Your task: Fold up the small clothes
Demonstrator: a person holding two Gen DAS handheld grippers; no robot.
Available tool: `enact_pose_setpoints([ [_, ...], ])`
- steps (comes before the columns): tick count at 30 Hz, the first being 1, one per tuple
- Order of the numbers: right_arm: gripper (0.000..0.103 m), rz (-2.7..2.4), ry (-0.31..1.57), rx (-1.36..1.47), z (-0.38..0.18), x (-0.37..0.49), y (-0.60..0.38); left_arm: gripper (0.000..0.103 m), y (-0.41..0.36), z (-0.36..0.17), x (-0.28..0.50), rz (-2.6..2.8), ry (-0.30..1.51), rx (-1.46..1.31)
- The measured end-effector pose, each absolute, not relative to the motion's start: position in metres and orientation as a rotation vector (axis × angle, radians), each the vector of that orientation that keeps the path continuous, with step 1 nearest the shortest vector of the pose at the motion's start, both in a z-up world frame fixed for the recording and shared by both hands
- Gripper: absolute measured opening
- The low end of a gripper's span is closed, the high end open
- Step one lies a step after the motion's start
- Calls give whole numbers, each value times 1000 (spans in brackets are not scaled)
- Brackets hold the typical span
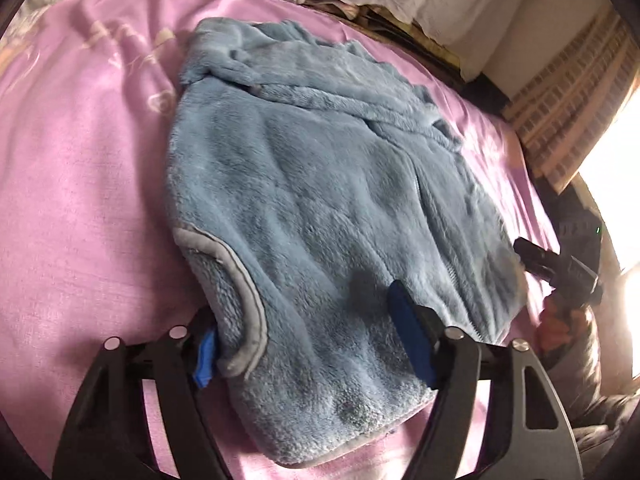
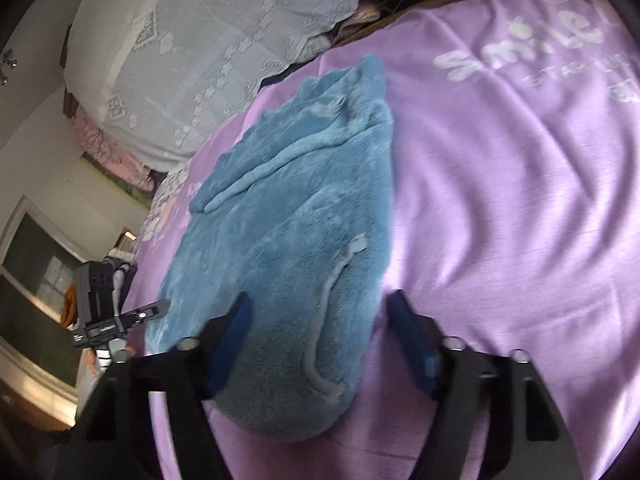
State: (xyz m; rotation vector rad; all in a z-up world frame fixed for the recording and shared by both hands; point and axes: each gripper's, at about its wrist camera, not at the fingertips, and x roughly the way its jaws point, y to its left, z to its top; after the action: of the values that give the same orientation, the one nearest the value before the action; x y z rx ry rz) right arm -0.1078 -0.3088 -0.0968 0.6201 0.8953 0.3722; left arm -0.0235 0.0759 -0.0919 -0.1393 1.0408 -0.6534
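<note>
Both the left hand-held gripper (image 1: 308, 340) and right hand-held gripper (image 2: 320, 344) hover wide open, straddling the blue fleece garment's (image 1: 320, 200) near edge.

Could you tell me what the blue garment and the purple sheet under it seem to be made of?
Blue garment: probably plush fleece, with deep fuzzy pile and smooth grey binding at the edge. Purple sheet: thin woven fabric, likely cotton, matte with soft wrinkles and white print.

Fluffy blue fleece garment (image 1: 320, 200) with grey trim, apparently folded, lying flat.
</note>
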Motion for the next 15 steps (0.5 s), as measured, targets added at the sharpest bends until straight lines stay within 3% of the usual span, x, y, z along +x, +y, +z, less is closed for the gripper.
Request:
enact_pose_setpoints([
  [2, 36, 398, 910, 624, -99, -111, -303, 58, 79, -92, -24, -681, 1046, -168],
  [11, 29, 407, 907, 722, -103, -89, -307, 54, 77, -94, -9, -690, 1061, -228],
  [12, 27, 404, 910, 697, -101, -90, -303, 50, 77, -94, -11, -688, 1059, -232],
  [14, 21, 421, 918, 663, -100, -96, -296, 29, 76, -94, -17, -713, 1063, -233],
  [15, 21, 425, 919, 657, -101, -98, -293, 25, 75, -95, -21, -728, 1065, -233],
])
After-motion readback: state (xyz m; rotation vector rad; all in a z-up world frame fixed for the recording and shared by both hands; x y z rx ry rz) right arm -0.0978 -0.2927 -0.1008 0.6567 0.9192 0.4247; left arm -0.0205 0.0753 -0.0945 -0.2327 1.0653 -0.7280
